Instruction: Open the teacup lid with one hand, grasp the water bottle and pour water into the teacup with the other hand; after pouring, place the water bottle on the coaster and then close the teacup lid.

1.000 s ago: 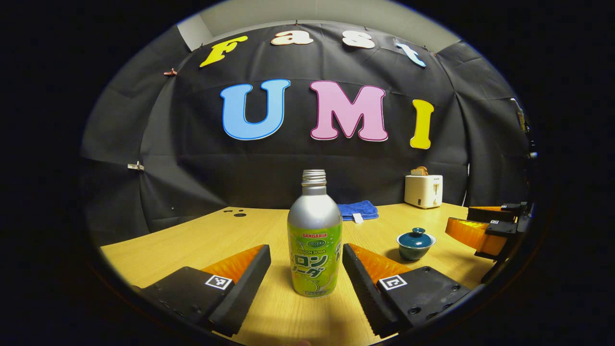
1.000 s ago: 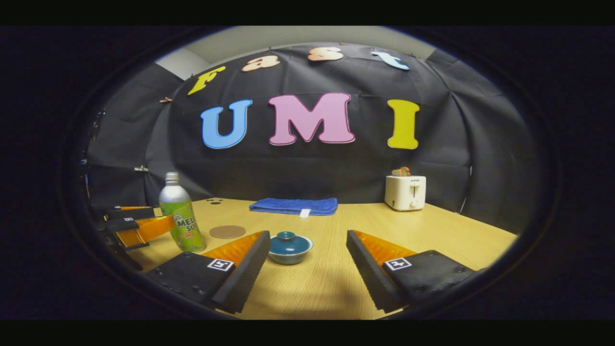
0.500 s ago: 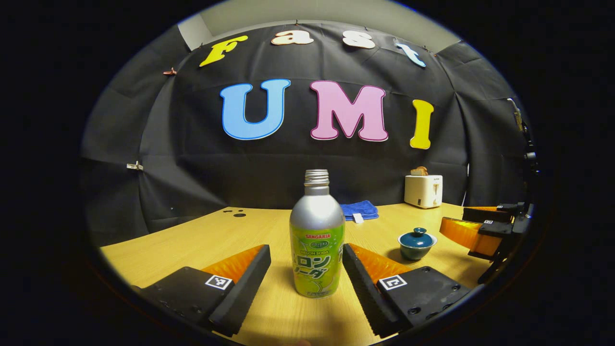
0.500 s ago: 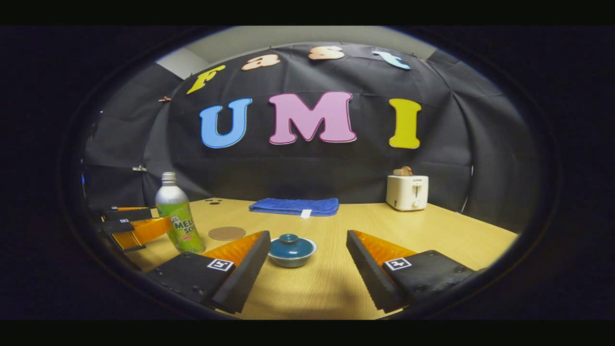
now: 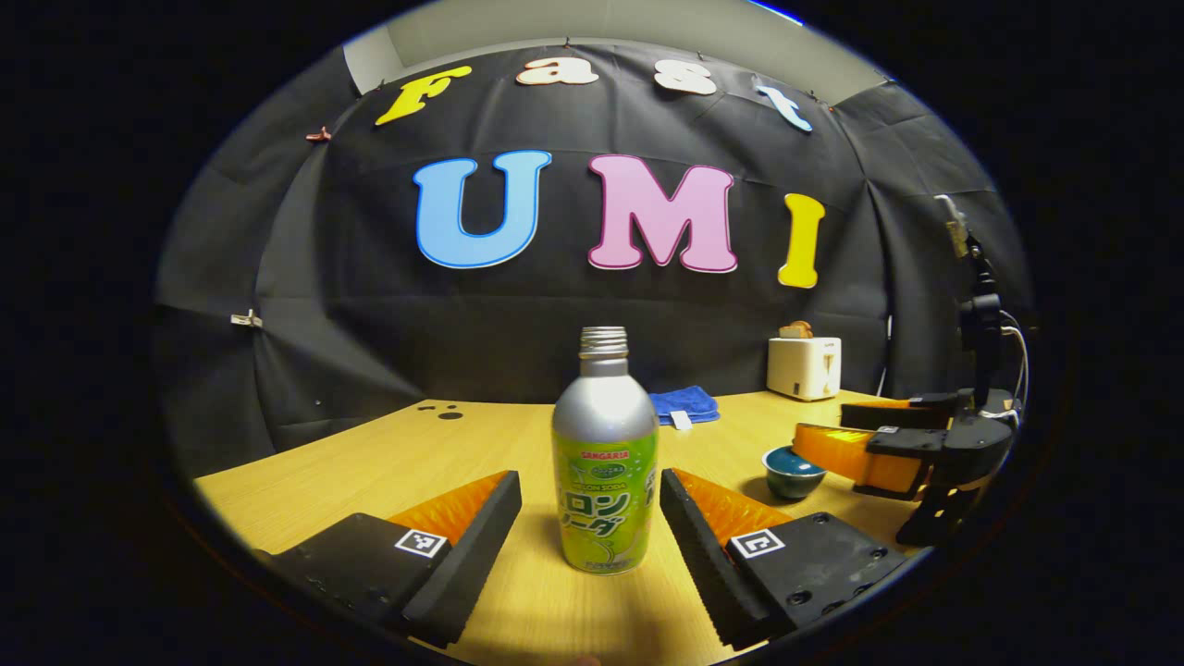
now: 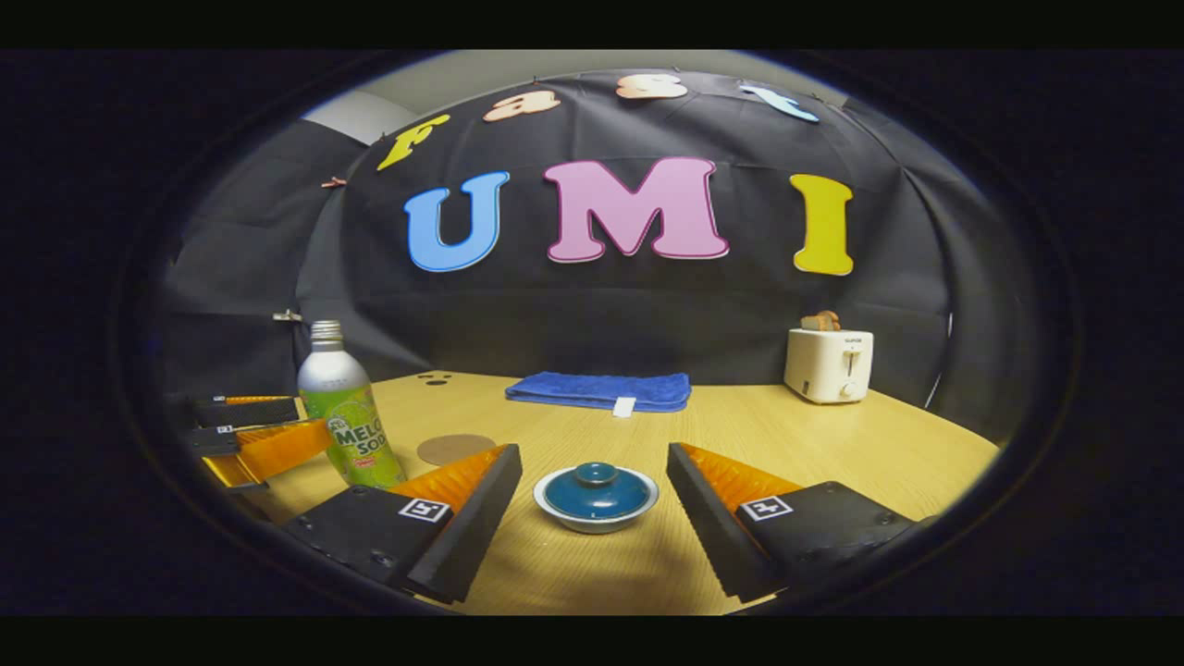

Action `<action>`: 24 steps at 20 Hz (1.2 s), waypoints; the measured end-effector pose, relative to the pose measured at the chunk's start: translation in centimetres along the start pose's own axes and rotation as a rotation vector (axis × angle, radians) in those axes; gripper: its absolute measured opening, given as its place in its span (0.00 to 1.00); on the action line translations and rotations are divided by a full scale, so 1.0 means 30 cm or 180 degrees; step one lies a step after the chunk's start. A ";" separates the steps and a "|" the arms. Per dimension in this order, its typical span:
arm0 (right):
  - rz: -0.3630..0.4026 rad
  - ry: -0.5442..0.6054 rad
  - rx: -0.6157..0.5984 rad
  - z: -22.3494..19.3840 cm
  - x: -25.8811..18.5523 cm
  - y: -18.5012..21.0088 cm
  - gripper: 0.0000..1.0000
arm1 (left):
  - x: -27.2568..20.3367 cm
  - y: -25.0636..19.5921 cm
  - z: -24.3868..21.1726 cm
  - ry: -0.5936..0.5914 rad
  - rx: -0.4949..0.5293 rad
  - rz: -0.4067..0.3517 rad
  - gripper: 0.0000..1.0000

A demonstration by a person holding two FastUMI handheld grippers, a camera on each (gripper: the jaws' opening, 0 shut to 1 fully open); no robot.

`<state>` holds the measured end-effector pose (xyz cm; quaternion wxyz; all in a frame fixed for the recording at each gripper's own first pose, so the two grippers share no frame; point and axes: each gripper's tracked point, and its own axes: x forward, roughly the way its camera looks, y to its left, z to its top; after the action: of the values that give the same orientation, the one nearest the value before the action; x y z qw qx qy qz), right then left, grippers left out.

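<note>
Around you, the black cloth wall (image 6: 601, 314) curves behind a pale wooden table (image 6: 740, 435), with a strip of lighter wall above the cloth. On that table, going down in size: a white toaster (image 6: 830, 363) stands at the far right near the cloth with something brown poking out of its top; a folded blue towel (image 6: 599, 389) lies at the back centre; the water bottle (image 5: 605, 476), silver above and green-labelled below, stands upright with its cap off, between the fingers of your left gripper (image 5: 590, 518). Those jaws are spread wide, one finger on each side of the bottle, and neither is touching it. In the right gripper view the same bottle sits at the left, with a round brown coaster (image 6: 456, 449) just to its right, lying bare. The teacup (image 6: 597, 498), dark teal with its lid (image 6: 597, 489) still on, sits between the fingers of your right gripper (image 6: 592, 513), whose jaws are also wide open and clear of the cup. In the left gripper view, one finger of the right gripper partly hides the cup. A few small dark holes (image 5: 442, 411) mark the far left of the tabletop.
</note>
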<state>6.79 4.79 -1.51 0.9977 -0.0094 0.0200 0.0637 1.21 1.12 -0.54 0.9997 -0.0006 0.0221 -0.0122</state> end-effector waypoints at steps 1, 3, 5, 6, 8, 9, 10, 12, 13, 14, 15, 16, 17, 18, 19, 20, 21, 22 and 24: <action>-0.0024 0.0048 0.0014 -0.006 0.014 -0.004 0.98 | 0.000 -0.006 -0.004 -0.0001 0.0000 -0.0029 0.95; -0.0096 0.0209 0.0032 -0.036 0.040 -0.020 0.98 | -0.014 -0.015 0.003 -0.0003 0.0001 -0.0103 0.95; -0.0130 0.0345 0.0028 -0.051 0.069 -0.025 0.94 | -0.009 -0.016 0.004 -0.0017 0.0001 -0.0114 0.95; -0.0129 0.0382 0.0012 -0.053 0.077 -0.021 0.89 | -0.010 -0.018 -0.007 0.0009 0.0003 -0.0136 0.95; -0.0140 0.0440 -0.0008 -0.062 0.095 -0.013 0.83 | -0.015 -0.020 -0.005 0.0001 0.0001 -0.0166 0.96; -0.0153 0.0472 -0.0015 -0.069 0.106 -0.015 0.79 | -0.016 -0.022 -0.001 -0.0001 -0.0001 -0.0172 0.96; -0.0176 0.0515 -0.0004 -0.075 0.112 -0.021 0.70 | -0.018 -0.024 0.003 -0.0004 0.0002 -0.0175 0.95; -0.0184 0.0536 0.0025 -0.081 0.125 -0.016 0.60 | -0.015 -0.022 -0.001 -0.0003 0.0001 -0.0183 0.95; -0.0184 0.0526 0.0022 -0.075 0.125 -0.015 0.59 | -0.014 -0.023 -0.002 -0.0002 0.0003 -0.0184 0.95; -0.0181 0.0515 0.0017 -0.070 0.125 -0.015 0.54 | -0.014 -0.023 -0.002 -0.0003 0.0002 -0.0184 0.95; -0.0182 0.0499 0.0012 -0.065 0.124 -0.018 0.48 | -0.014 -0.024 -0.001 -0.0002 0.0003 -0.0185 0.96; -0.0173 0.0490 0.0012 -0.066 0.126 -0.013 0.42 | -0.014 -0.022 -0.003 -0.0003 0.0002 -0.0186 0.95; -0.0179 0.0497 0.0001 -0.066 0.125 -0.015 0.41 | -0.014 -0.023 -0.002 -0.0003 0.0003 -0.0187 0.95; -0.0175 0.0489 -0.0019 -0.068 0.128 -0.012 0.29 | -0.014 -0.023 -0.004 -0.0003 0.0003 -0.0186 0.95; -0.0171 0.0481 -0.0026 -0.063 0.127 -0.012 0.31 | -0.013 -0.023 -0.002 -0.0003 0.0002 -0.0186 0.95; -0.0157 0.0462 -0.0005 -0.057 0.125 -0.010 0.31 | -0.012 -0.023 -0.005 -0.0004 0.0003 -0.0185 0.96; -0.0128 0.0459 0.0034 -0.060 0.127 -0.008 0.32 | -0.008 -0.019 -0.004 -0.0001 0.0000 -0.0161 0.95; -0.0101 0.0460 0.0071 -0.057 0.128 -0.008 0.33 | -0.007 -0.018 -0.005 0.0000 -0.0001 -0.0141 0.95; -0.0049 0.0394 0.0170 -0.027 0.114 -0.004 0.31 | -0.002 -0.022 -0.007 -0.0001 0.0001 -0.0153 0.96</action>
<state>10.17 5.08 -2.45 0.9949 0.0133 0.0832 0.0547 1.11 0.47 -0.76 0.9991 -0.0010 0.0220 -0.0362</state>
